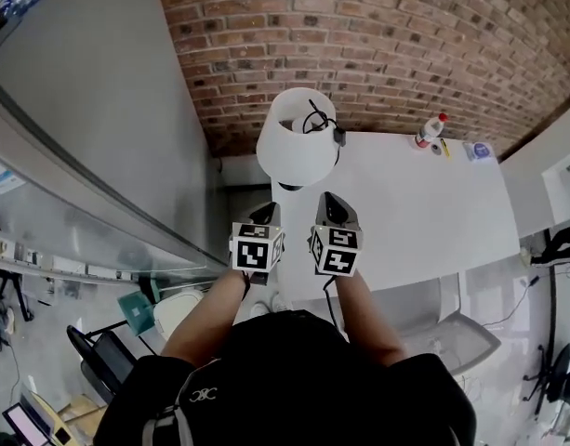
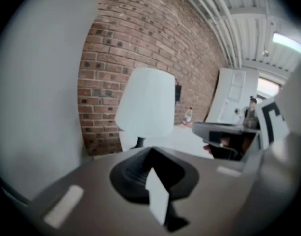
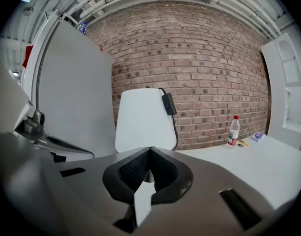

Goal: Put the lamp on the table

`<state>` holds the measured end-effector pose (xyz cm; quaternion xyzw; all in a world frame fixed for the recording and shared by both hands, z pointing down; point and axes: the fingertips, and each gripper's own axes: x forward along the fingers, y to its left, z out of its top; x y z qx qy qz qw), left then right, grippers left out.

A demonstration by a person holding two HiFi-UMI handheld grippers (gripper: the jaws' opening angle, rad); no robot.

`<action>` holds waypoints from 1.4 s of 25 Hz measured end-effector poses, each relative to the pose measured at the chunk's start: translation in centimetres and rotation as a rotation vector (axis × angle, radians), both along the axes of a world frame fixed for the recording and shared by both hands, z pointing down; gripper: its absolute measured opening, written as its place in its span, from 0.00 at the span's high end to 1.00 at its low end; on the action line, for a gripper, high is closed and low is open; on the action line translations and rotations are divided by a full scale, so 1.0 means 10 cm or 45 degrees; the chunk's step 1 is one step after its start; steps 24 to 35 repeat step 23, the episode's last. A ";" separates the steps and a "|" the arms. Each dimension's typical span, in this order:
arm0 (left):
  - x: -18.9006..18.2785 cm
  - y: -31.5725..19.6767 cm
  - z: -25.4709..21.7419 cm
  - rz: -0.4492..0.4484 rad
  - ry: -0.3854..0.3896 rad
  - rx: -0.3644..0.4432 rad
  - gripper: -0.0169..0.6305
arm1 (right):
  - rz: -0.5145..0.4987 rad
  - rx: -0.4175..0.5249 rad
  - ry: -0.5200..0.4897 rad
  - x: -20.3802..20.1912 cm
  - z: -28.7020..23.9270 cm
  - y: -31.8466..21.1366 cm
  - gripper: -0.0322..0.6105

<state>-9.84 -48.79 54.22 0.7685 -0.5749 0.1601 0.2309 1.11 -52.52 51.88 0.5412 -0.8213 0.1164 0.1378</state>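
Note:
The lamp [image 1: 297, 137] has a white shade and a dark foot. It stands upright on the back left corner of the white table [image 1: 415, 221], with its black cord and switch [image 1: 338, 137] hanging over the shade. My left gripper [image 1: 264, 214] and right gripper [image 1: 333, 203] hover side by side just in front of it, both shut and empty. In the left gripper view the lamp [image 2: 146, 102] stands beyond the closed jaws [image 2: 150, 151]. In the right gripper view the lamp [image 3: 144, 122] rises straight ahead of the closed jaws [image 3: 149, 151]. Neither gripper touches it.
A brick wall [image 1: 377, 45] runs behind the table. A tall grey panel [image 1: 89, 110] stands at the left. A plastic bottle [image 1: 431, 130] and a small blue-topped item [image 1: 480, 150] sit at the table's back right. White furniture [image 1: 554, 184] borders the right side.

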 end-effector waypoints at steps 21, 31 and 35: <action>0.11 0.12 -0.25 0.027 -0.019 0.080 0.97 | -0.040 0.026 0.009 -0.07 -0.07 0.33 0.95; 0.11 0.13 -0.25 0.025 -0.017 0.084 0.97 | -0.043 0.028 0.007 -0.08 -0.06 0.33 0.95; 0.11 0.13 -0.25 0.025 -0.017 0.084 0.97 | -0.043 0.028 0.007 -0.08 -0.06 0.33 0.95</action>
